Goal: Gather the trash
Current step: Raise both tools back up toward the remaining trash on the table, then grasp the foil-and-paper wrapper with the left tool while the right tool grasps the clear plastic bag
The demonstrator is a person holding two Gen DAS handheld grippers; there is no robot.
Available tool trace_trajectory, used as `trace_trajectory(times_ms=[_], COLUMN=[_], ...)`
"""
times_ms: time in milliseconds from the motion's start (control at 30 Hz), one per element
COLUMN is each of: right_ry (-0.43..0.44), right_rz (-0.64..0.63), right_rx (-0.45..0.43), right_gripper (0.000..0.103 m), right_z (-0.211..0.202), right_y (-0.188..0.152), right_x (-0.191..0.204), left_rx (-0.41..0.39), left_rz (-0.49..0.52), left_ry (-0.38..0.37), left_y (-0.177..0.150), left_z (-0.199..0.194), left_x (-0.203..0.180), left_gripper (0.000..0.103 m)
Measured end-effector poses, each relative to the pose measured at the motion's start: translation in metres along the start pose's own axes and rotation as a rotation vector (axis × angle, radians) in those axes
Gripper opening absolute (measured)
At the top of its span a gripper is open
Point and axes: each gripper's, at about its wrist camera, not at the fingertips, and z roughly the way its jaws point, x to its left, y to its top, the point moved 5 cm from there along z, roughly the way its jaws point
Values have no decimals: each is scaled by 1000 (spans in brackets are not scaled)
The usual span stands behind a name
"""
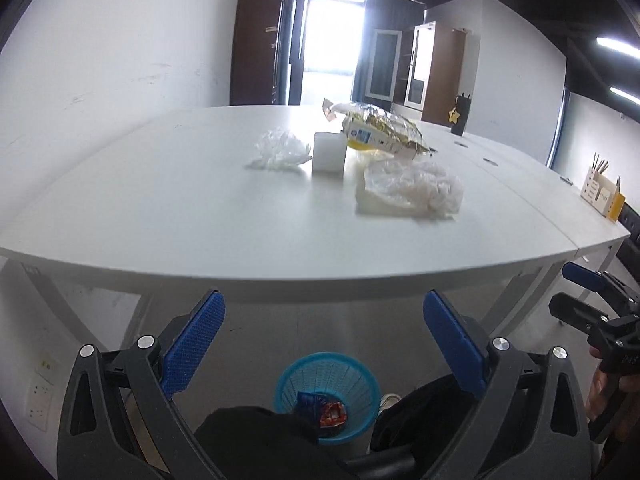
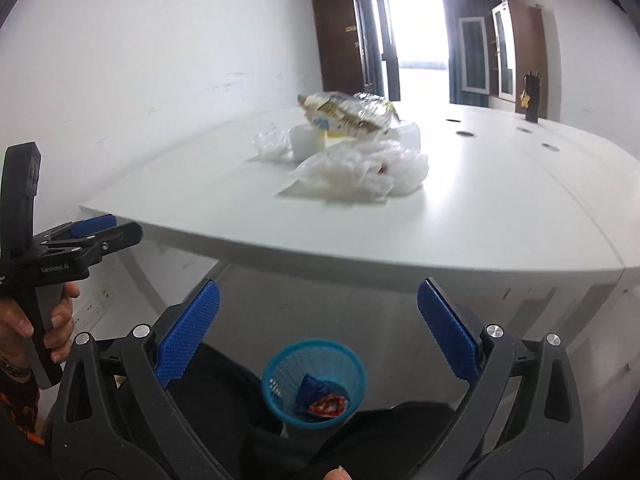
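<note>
I see my left gripper (image 1: pixel 324 344) and right gripper (image 2: pixel 318 330) both spread apart and empty, blue mesh bin (image 2: pixel 314 384) holding 2 wrappers below, plastic trash (image 1: pixel 412 186) on white table (image 1: pixel 160 200).

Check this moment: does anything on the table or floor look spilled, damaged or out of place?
Litter sits mid-table: a torn yellow wrapper gaping open, two crumpled clear plastic bags and a white block. Nothing looks spilled; the blue basket stands upright.
</note>
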Motion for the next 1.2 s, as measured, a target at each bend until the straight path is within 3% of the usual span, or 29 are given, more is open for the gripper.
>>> trace_trajectory(times_ms=[167, 533, 767, 1200], right_ry=[-30, 5, -10, -15], right_rz=[0, 9, -6, -25], right_rx=[-32, -9, 52, 163], right_gripper=[95, 95, 94, 82], right_z=[2, 43, 92, 161], right_y=[28, 76, 98, 115], right_x=[-16, -33, -41, -57], left_rx=[-46, -140, -103, -41], left_rz=[0, 10, 14, -14], left_ry=[11, 30, 16, -14], left_y=[34, 125, 159, 202], left_z=[5, 37, 91, 183], left_x=[0, -12, -23, -27], left_gripper=[97, 97, 97, 97])
